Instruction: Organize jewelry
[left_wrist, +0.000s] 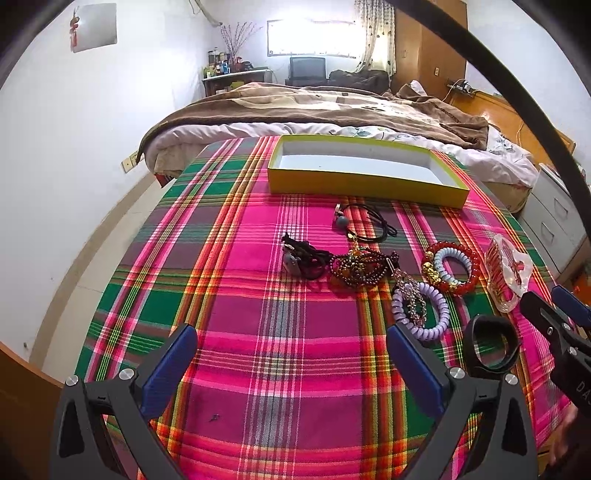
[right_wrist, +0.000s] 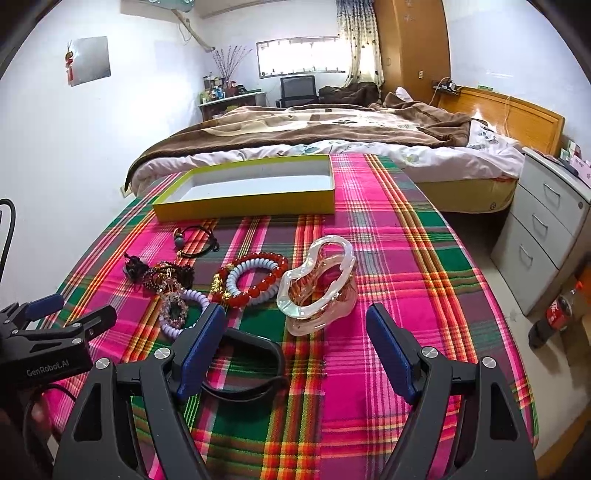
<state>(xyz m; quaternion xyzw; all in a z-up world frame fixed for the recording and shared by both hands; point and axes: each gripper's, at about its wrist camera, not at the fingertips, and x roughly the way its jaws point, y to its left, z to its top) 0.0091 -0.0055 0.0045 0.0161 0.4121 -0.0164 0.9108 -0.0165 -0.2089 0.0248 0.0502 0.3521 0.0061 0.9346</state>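
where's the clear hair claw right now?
In the right wrist view the clear hair claw sits on the plaid cloth just ahead of the open right gripper, right of the red bead bracelet.

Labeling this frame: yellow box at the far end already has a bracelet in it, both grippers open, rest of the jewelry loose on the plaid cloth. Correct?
Not quite: the yellow box is empty, its pale floor bare in the left wrist view. Both the left gripper and the right gripper are open, and the red bead bracelet, clear hair claw and other pieces lie loose on the plaid cloth.
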